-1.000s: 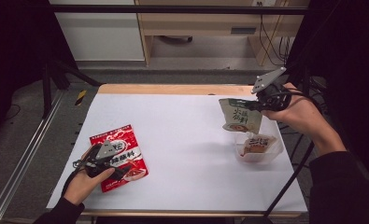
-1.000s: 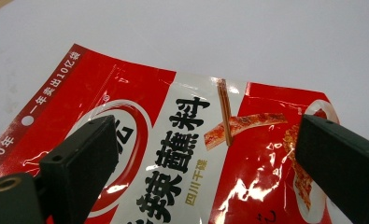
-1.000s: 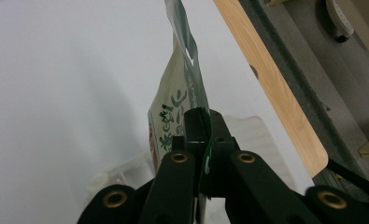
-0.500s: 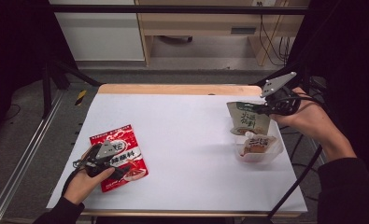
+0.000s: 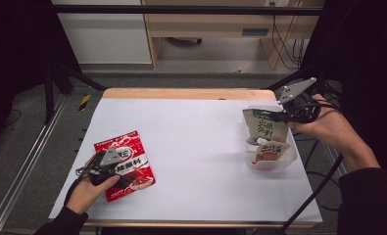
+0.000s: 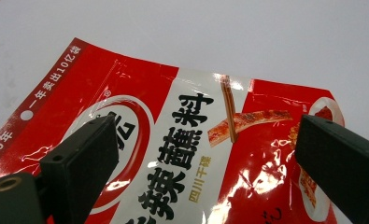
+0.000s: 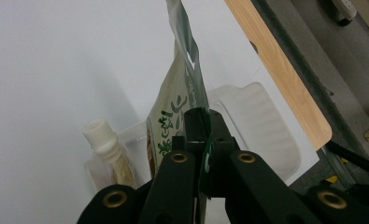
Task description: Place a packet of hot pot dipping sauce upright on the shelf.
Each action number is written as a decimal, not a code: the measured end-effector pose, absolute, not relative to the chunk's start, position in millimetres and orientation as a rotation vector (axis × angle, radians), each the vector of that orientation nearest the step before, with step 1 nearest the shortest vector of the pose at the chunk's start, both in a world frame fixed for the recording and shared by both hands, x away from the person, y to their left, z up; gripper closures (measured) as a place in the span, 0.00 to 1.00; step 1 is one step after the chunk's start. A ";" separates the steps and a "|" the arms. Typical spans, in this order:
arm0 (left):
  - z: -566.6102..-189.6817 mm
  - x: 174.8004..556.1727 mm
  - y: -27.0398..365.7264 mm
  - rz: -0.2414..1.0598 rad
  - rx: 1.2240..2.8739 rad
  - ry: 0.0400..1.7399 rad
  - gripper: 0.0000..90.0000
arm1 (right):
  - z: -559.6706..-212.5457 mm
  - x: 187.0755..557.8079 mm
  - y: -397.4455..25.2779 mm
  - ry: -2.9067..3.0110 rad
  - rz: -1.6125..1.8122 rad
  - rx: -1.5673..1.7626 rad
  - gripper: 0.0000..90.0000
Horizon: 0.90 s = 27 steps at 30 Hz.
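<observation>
A red sauce packet (image 5: 127, 164) (image 6: 182, 154) with white label and Chinese print lies flat at the table's front left. My left gripper (image 5: 113, 169) (image 6: 205, 163) hovers just over it, jaws wide open on either side of the label. At the right, my right gripper (image 5: 278, 116) (image 7: 202, 135) is shut on the edge of a green-and-cream pouch (image 5: 263, 126) (image 7: 175, 116), which hangs upright over a clear plastic tray (image 5: 290, 157) (image 7: 261, 121). A small spouted pouch with a white cap (image 5: 265, 147) (image 7: 105, 149) lies in the tray.
White table surface (image 5: 201, 142) spans the middle, with a wooden far edge (image 5: 181, 94). Dark frame posts stand at both sides, and a metal rail (image 5: 19, 171) runs along the left. Cables trail off the right edge.
My right gripper has carried the green-and-cream pouch rightward and lower, over the clear tray. The left gripper stays over the red packet.
</observation>
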<state>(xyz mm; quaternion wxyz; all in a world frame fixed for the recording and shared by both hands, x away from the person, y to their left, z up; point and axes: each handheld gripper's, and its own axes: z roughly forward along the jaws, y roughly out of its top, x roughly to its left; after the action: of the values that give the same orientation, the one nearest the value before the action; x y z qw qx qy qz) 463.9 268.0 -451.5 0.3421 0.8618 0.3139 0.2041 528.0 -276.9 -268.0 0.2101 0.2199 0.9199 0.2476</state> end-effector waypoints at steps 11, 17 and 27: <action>-451.6 464.0 268.1 0.527 2.241 0.815 0.07 | -278.2 531.8 -284.0 2.559 0.687 0.645 1.00; -451.6 463.9 267.9 0.525 2.245 0.812 0.07 | -283.7 535.4 -283.8 2.550 0.682 0.641 1.00; -452.5 463.8 267.2 0.520 2.249 0.812 0.07 | -290.6 537.8 -285.3 2.544 0.684 0.629 1.00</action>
<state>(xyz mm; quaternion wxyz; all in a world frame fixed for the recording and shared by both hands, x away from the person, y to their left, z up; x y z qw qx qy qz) 463.8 267.2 -452.5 0.3403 0.8642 0.3120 0.1998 537.8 -285.3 -290.6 0.2151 0.2268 0.9173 0.2465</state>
